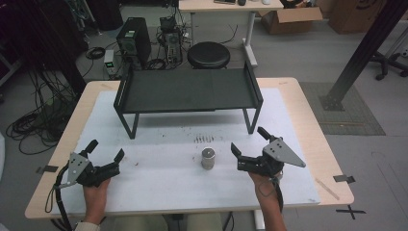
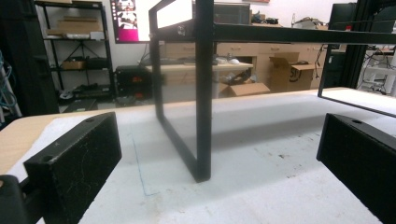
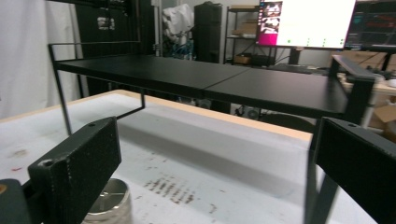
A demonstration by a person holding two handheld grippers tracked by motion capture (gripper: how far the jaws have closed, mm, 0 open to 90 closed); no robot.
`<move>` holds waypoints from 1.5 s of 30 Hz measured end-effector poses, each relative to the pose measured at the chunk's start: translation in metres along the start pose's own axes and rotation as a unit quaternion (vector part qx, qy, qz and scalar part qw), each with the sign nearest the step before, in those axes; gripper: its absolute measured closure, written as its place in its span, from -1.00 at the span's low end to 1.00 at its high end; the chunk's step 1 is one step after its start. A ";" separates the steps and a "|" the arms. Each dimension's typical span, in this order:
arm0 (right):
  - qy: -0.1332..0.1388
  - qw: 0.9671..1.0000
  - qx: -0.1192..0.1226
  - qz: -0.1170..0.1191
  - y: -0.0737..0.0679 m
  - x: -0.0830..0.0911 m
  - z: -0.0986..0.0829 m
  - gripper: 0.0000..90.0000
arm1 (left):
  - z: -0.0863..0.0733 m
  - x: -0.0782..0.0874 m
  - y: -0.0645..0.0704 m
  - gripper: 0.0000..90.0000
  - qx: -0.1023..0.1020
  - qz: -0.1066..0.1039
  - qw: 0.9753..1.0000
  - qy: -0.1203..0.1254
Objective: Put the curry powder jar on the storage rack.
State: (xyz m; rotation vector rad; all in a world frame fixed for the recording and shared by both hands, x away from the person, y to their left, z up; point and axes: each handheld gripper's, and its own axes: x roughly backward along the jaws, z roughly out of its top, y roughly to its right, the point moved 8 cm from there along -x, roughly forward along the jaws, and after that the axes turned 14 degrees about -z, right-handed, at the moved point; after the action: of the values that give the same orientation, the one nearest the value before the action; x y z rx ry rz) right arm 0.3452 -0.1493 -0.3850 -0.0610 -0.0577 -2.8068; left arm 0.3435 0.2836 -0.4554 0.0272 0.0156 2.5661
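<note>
Between the two claws, on the white-covered worktop [image 1: 159,187], stands a small metal cylinder [image 1: 208,158], upright and alone. It sits just beside the right claw [image 1: 248,140], toward its inner side; in the right gripper view its top [image 3: 106,205] appears low beside one jaw, not between the two. The left claw [image 1: 105,148] is well apart from it. Both claws are wide open and hold nothing. They rest low near the person's edge, probably a waiting posture before any reach. Beyond both claws stands a black shelf [image 1: 187,90] on thin legs; the left claw looks straight at one leg [image 2: 203,93]. I judge the cylinder is the likely thing to be picked, perhaps for the shelf.
</note>
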 end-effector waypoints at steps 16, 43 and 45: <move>-0.023 0.999 0.010 0.045 -0.032 -0.009 -0.009 -0.99 | 0.000 0.000 0.000 -0.99 0.000 0.000 1.000 0.000; -0.085 0.993 0.023 0.081 -0.063 -0.022 -0.045 -0.99 | 0.000 0.000 0.000 -0.99 -0.001 0.000 1.000 0.001; -0.090 0.992 0.024 0.083 -0.066 -0.024 -0.048 -0.98 | 0.000 0.000 0.000 -0.99 -0.001 0.000 1.000 0.001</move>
State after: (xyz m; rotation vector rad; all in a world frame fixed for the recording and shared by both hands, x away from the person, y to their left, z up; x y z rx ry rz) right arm 0.3448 -0.0819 -0.4365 -0.2928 -0.1546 -2.6246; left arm 0.3434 0.2836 -0.4553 0.0237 0.0138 2.5666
